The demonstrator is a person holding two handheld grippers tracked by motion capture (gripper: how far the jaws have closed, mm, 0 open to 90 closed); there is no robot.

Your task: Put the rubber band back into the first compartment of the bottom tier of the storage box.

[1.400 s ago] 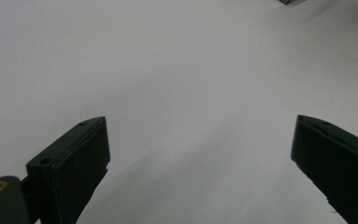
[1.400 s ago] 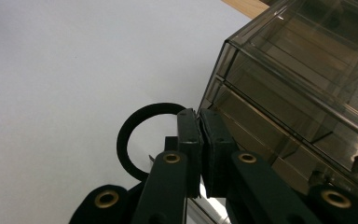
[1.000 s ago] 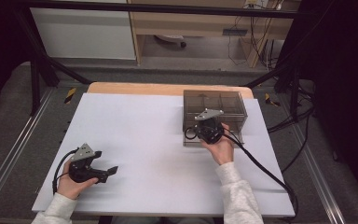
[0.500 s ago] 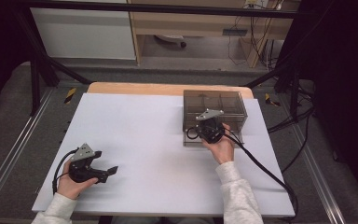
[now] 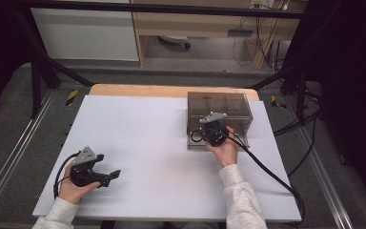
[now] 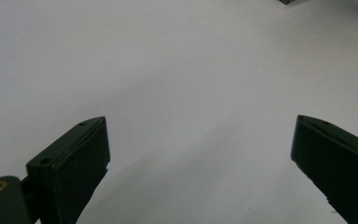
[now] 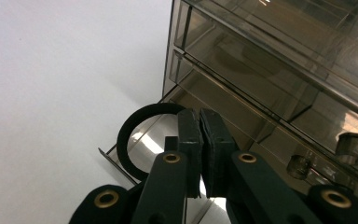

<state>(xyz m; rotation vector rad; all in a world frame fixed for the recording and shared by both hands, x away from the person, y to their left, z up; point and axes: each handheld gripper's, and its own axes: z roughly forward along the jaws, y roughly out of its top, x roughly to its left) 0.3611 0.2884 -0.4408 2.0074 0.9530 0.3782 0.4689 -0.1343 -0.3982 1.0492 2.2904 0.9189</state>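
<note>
The right hand-held gripper (image 5: pixel 208 130) is at the near side of a see-through brown drawer box (image 5: pixel 219 106), which sits on the far right part of the white counter (image 5: pixel 138 133). In the right gripper view, its two jaws are pressed tight together, and a black ring (image 7: pixel 135 135) loops out from between them on the left. The ring looks pinched in the jaws, and it hangs over the bottom drawer (image 7: pixel 168 149), which is pulled out a little. The drawers above it are pushed in. Two round clear knobs (image 7: pixel 352 142) show on the drawer fronts at the right.

The left hand-held gripper (image 5: pixel 107 174) rests near the left front edge of the counter, well apart from the box. Its jaws are spread wide with nothing between them, just bare white counter.
</note>
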